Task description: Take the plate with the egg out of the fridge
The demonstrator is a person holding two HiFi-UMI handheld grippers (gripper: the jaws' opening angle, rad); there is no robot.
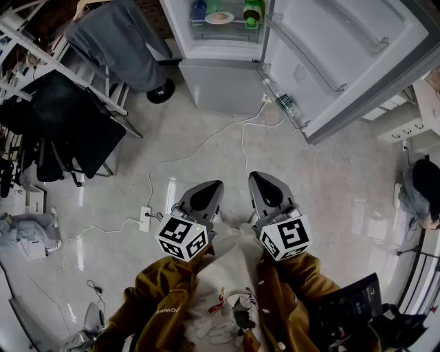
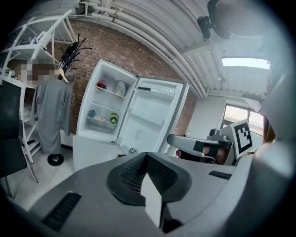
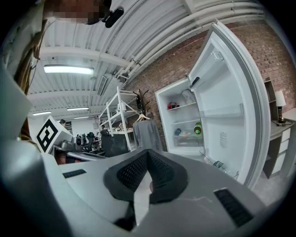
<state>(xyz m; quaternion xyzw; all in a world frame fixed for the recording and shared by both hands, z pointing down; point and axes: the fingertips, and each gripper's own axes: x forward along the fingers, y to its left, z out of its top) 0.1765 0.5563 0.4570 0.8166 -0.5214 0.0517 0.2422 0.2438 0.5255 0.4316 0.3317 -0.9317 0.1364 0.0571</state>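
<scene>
**Item:** plate (image 1: 219, 18), pale, bearing the egg.

**Location:** on a shelf of the open fridge (image 1: 220, 82). A blue container (image 1: 199, 9) sits at its 9 o'clock and a green bottle (image 1: 252, 12) at its 3 o'clock.

**Handling (judged):** stiff, smooth, breakable and fairly light. The egg may roll, so carry the plate level. Pinch the near rim.

**Obscured:** the egg is too small to resolve, and rim depth is unreadable.

**Tools:** left hand-held gripper (image 1: 210, 189) and right hand-held gripper (image 1: 262, 184). Both have jaws closed on nothing and sit at the plate's 6 o'clock, well apart from the fridge.
</scene>
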